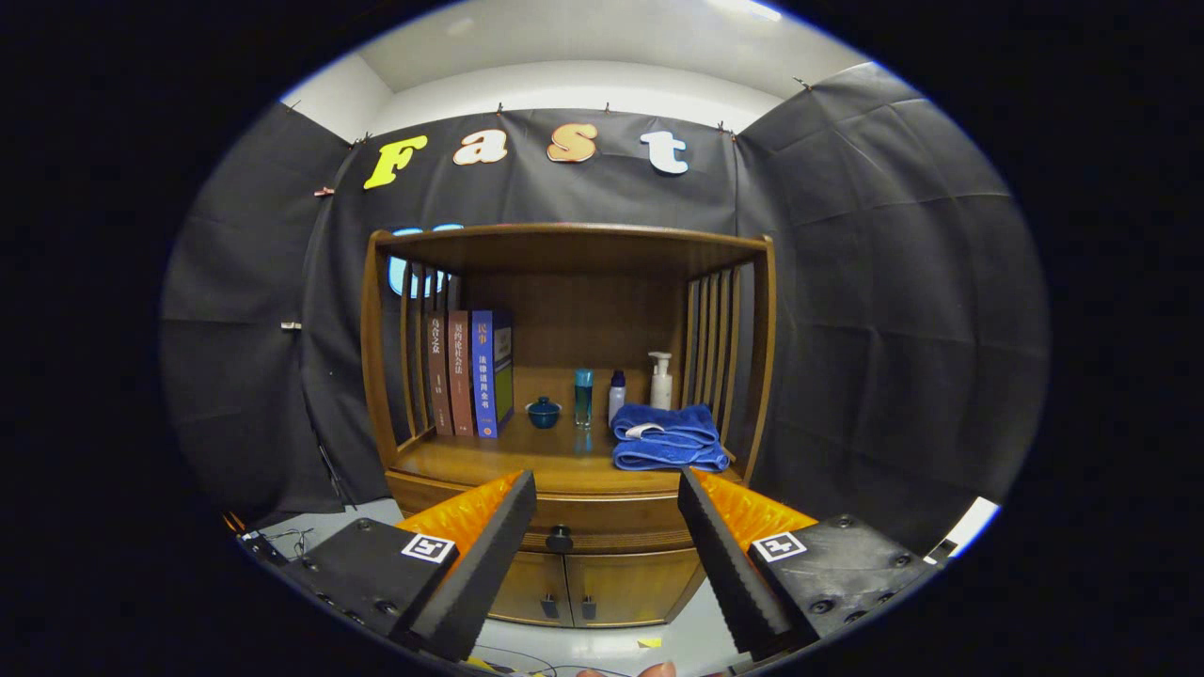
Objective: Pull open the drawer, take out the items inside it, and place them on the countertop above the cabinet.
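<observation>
Wooden drawer point(564, 527) closed, dark knob point(560, 539), under countertop point(527, 461).

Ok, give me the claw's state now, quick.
Claw: open, holding nothing; the closed drawer's knob sits between its fingers, beyond them and untouched.

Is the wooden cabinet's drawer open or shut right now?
Shut: the wooden drawer front sits flush, its dark round knob beyond the open tool.

Cabinet point(574, 512): polished wood, warm sheen. Drawer point(602, 527) below countertop point(527, 461): same smooth wood, dark round knob point(560, 539). Towel point(668, 437) on countertop: soft folded cloth. Books point(470, 371) beside it: paper, slightly glossy. Gripper point(607, 555) fingers point(489, 555) spread apart, ribbed matt pads.
</observation>
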A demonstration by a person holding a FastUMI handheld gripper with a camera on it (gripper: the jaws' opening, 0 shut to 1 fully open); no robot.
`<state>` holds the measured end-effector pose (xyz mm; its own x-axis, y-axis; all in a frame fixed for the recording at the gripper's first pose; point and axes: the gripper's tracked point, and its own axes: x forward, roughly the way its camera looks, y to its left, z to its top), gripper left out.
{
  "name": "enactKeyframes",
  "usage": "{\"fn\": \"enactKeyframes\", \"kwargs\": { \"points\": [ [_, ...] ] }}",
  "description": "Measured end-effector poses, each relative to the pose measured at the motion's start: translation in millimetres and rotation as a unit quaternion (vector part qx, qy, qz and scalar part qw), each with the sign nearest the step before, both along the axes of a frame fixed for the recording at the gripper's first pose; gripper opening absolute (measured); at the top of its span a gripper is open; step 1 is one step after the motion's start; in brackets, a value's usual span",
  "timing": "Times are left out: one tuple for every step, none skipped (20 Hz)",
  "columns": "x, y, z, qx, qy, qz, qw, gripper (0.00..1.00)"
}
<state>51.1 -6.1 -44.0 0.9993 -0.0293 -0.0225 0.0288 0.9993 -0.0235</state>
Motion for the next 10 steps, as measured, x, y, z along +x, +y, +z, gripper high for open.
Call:
{"fn": "enactKeyframes", "kwargs": {
  "points": [
    [10.9, 3.8, -12.5, 0.001, 0.007, 0.004, 1.0, 0.99],
    [22.3, 6.5, -26.8, 0.001, 0.017, 0.004, 1.0, 0.99],
    [32.6, 8.9, -41.6, -0.003, 0.029, 0.004, 1.0, 0.99],
    [41.6, 12.6, -56.8, -0.004, 0.041, 0.007, 0.999, 0.99],
    [50.9, 18.3, -71.7, -0.003, 0.052, 0.011, 0.999, 0.99],
    [59.4, 23.3, -84.5, 0.0, 0.06, 0.013, 0.998, 0.99],
    [67.7, 26.4, -96.3, 0.004, 0.067, 0.014, 0.998, 1.0],
    [75.6, 29.0, -107.6, 0.007, 0.073, 0.015, 0.997, 0.99],
    [84.0, 30.9, -119.0, 0.008, 0.077, 0.016, 0.997, 1.0],
    [93.8, 34.3, -128.9, 0.012, 0.082, 0.02, 0.996, 0.99]
  ]
}}
